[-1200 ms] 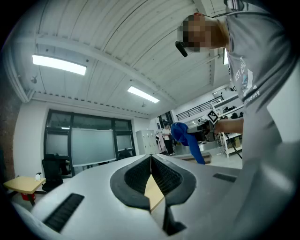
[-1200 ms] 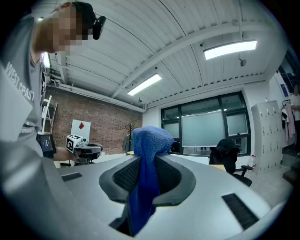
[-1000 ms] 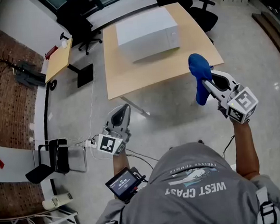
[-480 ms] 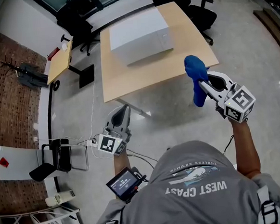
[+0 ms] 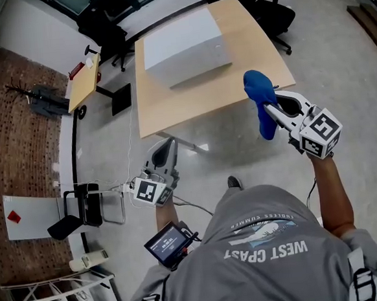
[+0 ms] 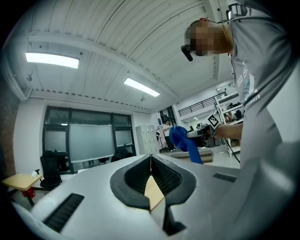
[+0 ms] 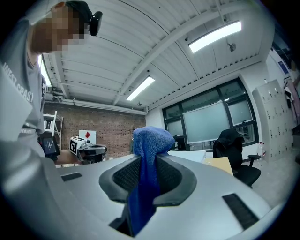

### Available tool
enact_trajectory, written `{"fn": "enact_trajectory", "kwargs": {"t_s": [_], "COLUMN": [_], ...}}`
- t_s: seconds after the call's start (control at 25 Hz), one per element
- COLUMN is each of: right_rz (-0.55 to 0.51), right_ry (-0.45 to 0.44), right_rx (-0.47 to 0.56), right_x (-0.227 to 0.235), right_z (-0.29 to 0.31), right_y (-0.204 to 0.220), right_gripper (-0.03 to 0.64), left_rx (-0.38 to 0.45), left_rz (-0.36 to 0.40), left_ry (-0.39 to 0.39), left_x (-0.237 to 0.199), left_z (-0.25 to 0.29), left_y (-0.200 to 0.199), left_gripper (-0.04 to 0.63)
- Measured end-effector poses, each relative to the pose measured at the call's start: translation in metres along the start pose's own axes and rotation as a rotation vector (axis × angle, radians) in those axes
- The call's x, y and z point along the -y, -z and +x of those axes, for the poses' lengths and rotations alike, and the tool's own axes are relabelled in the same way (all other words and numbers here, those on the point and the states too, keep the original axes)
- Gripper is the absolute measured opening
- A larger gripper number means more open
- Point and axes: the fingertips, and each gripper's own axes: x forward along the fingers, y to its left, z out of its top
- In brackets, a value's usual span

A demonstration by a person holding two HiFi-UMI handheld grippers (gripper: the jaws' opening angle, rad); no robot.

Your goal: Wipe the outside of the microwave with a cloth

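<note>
The white microwave (image 5: 181, 46) stands on a light wooden table (image 5: 258, 44) at the top of the head view. My right gripper (image 5: 267, 106) is held level near the table's right front corner, shut on a blue cloth (image 5: 261, 100) that bunches above the jaws and hangs below them; the right gripper view shows the cloth (image 7: 147, 159) pinched between the pads. My left gripper (image 5: 164, 150) is shut with nothing in it, just short of the table's front edge. The left gripper view shows its jaws (image 6: 151, 159) pressed together, with the cloth (image 6: 183, 142) in the other hand beyond.
Black office chairs (image 5: 275, 13) stand behind and right of the table. A smaller wooden desk (image 5: 82, 80) is to the left. A folded chair (image 5: 83, 210), a white board (image 5: 28, 216) and cables lie on the floor at the left. A table leg (image 5: 185, 143) is near my left gripper.
Both grippers have moved toward the table, and the table and microwave sit slightly closer in the head view. The cloth stays clamped in the right gripper; the left stays shut.
</note>
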Motion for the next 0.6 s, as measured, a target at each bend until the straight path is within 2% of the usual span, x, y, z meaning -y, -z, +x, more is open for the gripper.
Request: {"fn": "enact_trajectory", "kwargs": {"t_s": [0.2, 0.28, 0.6], "right_rz": [0.016, 0.009, -0.004], "right_ry": [0.011, 0.019, 0.107], "right_rx": [-0.013, -0.022, -0.033], "right_x": [0.023, 0.032, 0.091], "right_z": [0.028, 0.046, 0.150], "right_y": [0.015, 0.015, 0.010], "right_gripper": [0.084, 0.084, 0.084], "left_rx": [-0.030, -0.015, 0.014], "left_rz": [-0.009, -0.016, -0.021], "left_ry": [-0.004, 0.008, 0.060], "left_x": [-0.029, -0.049, -0.168], "left_z": [0.020, 0.031, 0.091], "left_y": [0.028, 0.034, 0.065], "left_gripper": [0.023, 0.023, 0.023]}}
